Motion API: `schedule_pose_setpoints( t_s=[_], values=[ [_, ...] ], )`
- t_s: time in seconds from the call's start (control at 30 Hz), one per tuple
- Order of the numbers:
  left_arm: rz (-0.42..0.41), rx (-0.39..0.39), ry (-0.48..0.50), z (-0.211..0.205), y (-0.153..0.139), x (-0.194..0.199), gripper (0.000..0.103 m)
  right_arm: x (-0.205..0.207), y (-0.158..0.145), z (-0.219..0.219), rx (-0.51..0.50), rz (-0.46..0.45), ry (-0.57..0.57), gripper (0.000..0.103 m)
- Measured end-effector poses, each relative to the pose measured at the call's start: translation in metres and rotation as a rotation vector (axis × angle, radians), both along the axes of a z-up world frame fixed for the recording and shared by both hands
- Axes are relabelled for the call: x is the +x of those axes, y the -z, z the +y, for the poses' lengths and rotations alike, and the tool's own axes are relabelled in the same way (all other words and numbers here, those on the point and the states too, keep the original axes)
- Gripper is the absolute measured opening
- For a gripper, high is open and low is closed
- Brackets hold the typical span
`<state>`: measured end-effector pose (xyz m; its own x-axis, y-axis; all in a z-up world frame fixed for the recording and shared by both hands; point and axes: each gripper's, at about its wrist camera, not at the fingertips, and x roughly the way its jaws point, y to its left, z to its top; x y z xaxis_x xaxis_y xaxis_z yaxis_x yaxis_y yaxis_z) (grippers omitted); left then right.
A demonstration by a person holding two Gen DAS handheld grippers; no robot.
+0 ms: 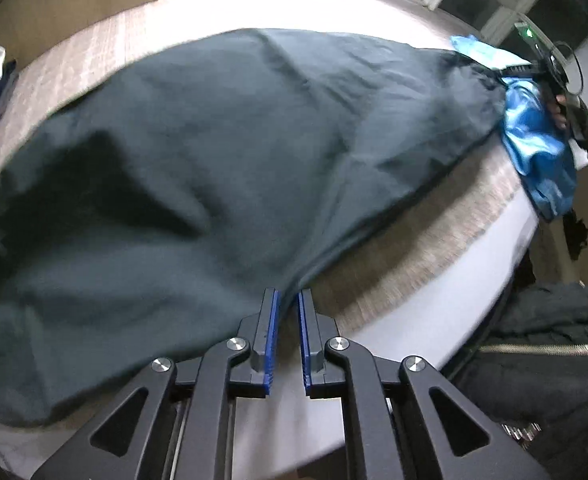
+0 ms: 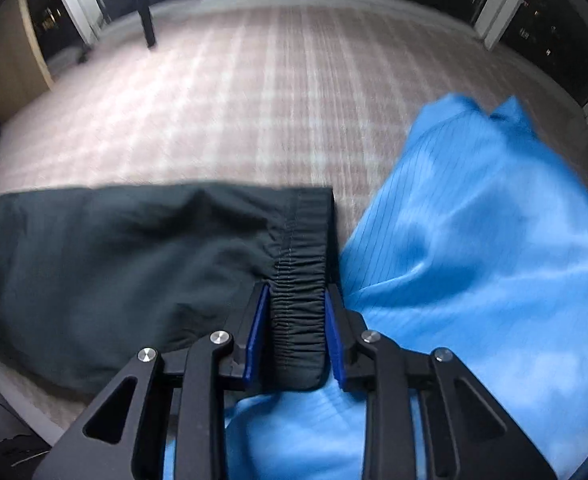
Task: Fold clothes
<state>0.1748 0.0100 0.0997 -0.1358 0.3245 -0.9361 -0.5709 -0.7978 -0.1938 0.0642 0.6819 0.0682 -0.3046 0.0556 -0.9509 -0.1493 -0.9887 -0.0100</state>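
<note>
Below, dark green trousers (image 1: 214,160) spread across the plaid bed (image 2: 254,100), right tool (image 2: 297,292) clamped on their elastic waistband (image 2: 296,312), left tool (image 1: 288,300) pinching a hem corner, nearly closed, blue garment (image 2: 474,260) beside.

- Both views bend strongly at the rim; straight lines curve and the corners go black.
- In the left wrist view the bed (image 1: 434,280) glares near-white along its far edge, losing its weave there.
- The dark garment (image 1: 222,168) on the bed is smeared by motion blur, its folds soft; a deep shadow sits in a hollow on its left part.
- A small green light (image 1: 529,32) glows beyond the bed's right end.
- In the right wrist view the checked bed cover (image 2: 254,92) is streaked with blur, while the stitched waistband (image 2: 294,312) close to the lens is sharp.
- The blue garment (image 2: 474,248) shows pale glossy patches.
- Windows (image 2: 542,36) behind the bed are dark; light falls from above.
</note>
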Motion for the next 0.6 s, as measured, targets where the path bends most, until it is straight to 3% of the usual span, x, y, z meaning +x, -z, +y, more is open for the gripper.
schedule_pose_setpoints(
  t_s=[0.1,0.23,0.3,0.37,0.43,0.53,0.6],
  values=[
    [0.037,0.033,-0.056,-0.029,-0.043,-0.012,0.015,0.009,-0.046,-0.005,-0.09,0.108,-0.002,0.028],
    [0.155,0.085,-0.191,-0.077,-0.108,-0.058,0.016,0.012,-0.112,-0.029,-0.211,0.245,-0.037,0.029],
    [0.191,0.105,-0.22,-0.075,-0.12,-0.089,0.016,0.006,-0.147,-0.05,-0.24,0.312,-0.074,0.029],
    [0.224,0.077,-0.198,-0.069,-0.118,-0.107,0.016,-0.003,-0.178,-0.084,-0.25,0.364,-0.144,0.029],
    [0.206,0.089,-0.148,-0.056,-0.103,-0.126,0.016,-0.018,-0.199,-0.127,-0.219,0.382,-0.234,0.027],
    [0.125,0.108,-0.075,-0.038,-0.065,-0.146,0.016,-0.043,-0.205,-0.197,-0.195,0.366,-0.398,0.027],
    [0.089,0.079,-0.04,-0.022,-0.034,-0.156,0.016,-0.063,-0.186,-0.246,-0.18,0.316,-0.486,0.027]
  ],
)
